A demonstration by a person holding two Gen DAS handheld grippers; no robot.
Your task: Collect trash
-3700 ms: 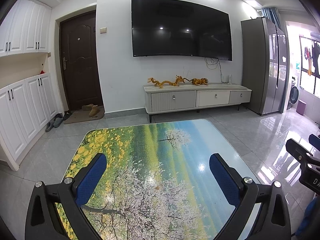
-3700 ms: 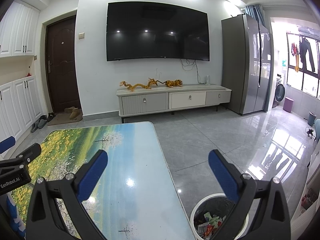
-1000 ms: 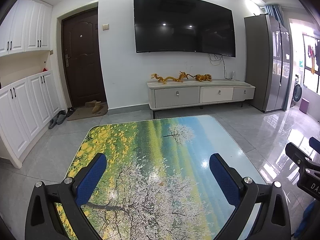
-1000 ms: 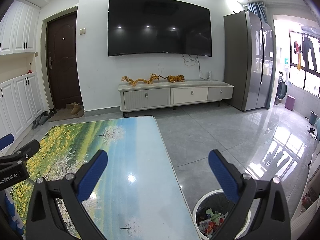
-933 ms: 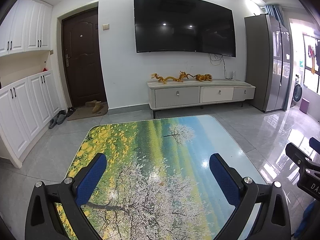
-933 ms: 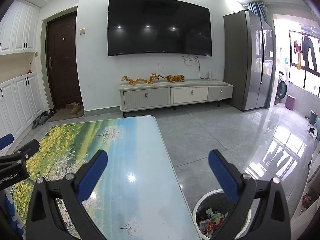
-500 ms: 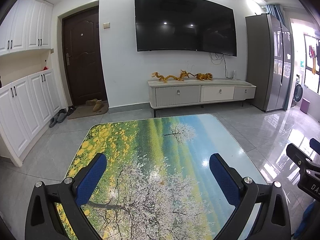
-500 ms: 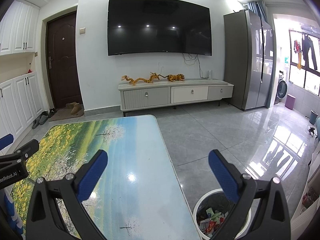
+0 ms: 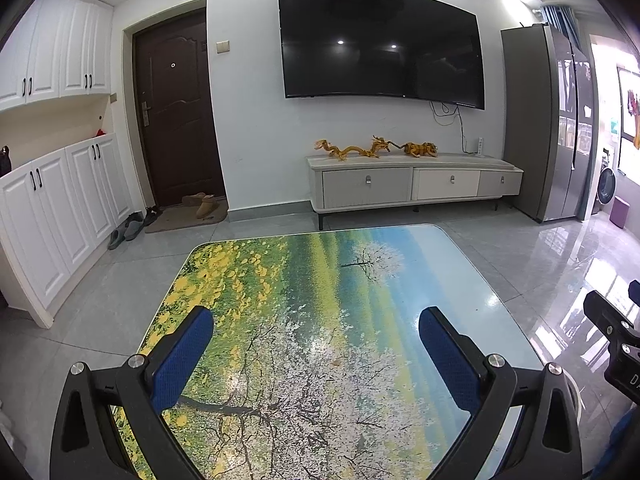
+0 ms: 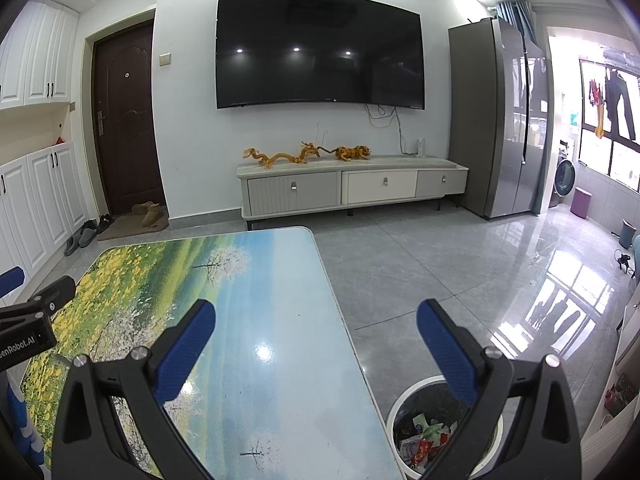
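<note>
Left wrist view first: my left gripper [image 9: 314, 332] fills the bottom of the frame, its two blue pads spread wide with nothing between them but the table [image 9: 460, 264], whose top is printed with a landscape of yellow flowers, white blossom and blue sky. A tiny brownish speck [image 9: 337, 361] lies on the print at centre frame, between my pads and slightly ahead of them; it is too small to say what it is. At the right edge of that frame, part of my right gripper [image 9: 612, 328] pokes in beside the table.

Right wrist view: my right gripper [image 10: 316, 316] also stands wide apart and holds nothing. Its left pad [image 10: 186, 350] hangs over the blue part of the table, and its right pad [image 10: 448, 348] is out past the table's right edge, over the grey tile floor [image 10: 420, 272]. The trash bin [image 10: 404, 402], white-rimmed with a dark liner, stands on the floor at the lower right of the frame, just beside the table edge and directly under my right pad, which hides part of its rim. Crumpled wrappers [image 10: 424, 436] in green, red and white lie inside it. My left gripper [image 10: 36, 312] shows at the left edge, above the yellow part of the print.
</note>
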